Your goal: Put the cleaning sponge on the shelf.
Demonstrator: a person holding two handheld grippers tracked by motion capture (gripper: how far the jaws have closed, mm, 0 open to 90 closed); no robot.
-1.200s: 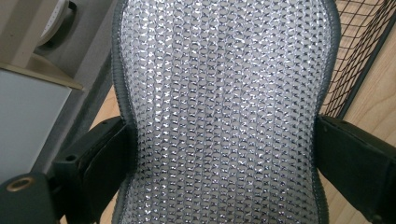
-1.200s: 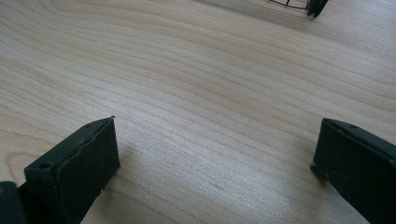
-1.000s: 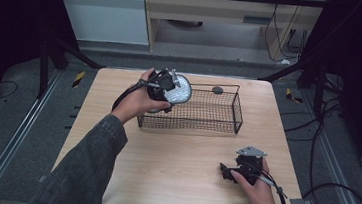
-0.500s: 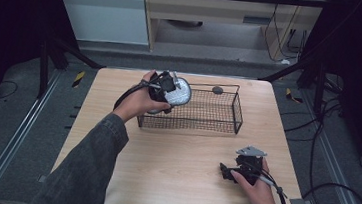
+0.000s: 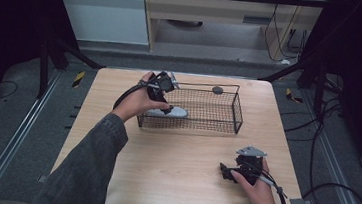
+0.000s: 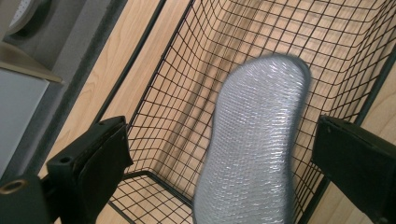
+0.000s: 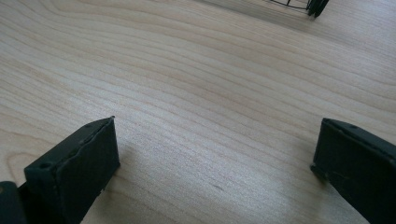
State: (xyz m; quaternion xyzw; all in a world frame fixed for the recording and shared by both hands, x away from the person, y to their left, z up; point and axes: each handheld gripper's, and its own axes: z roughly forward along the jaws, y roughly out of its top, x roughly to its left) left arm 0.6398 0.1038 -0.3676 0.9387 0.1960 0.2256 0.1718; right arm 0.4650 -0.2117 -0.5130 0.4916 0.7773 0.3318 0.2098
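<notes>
A black wire basket [image 5: 239,109] stands on the far half of the wooden table [image 5: 172,176]. A grey, oblong, textured pad [image 5: 169,112] lies in its left end. My left gripper [image 5: 163,104] hovers over that end, pointing down into the basket. In the left gripper view the jaws stand wide open on either side of the pad [image 6: 254,140], touching nothing, with the basket [image 6: 187,70] mesh below. My right gripper [image 5: 226,171] rests low on the table near the front right, open and empty. The right gripper view shows bare wood [image 7: 187,70] between its jaws.
A small dark round object [image 5: 217,90] sits at the basket's far rim. A corner of the basket [image 7: 314,4] shows at the top of the right gripper view. Metal rails and cables run along the floor on both sides.
The left gripper held the grey pad above the basket's left end; now the pad lies in the basket and the gripper is open over it. The right gripper has not moved.
</notes>
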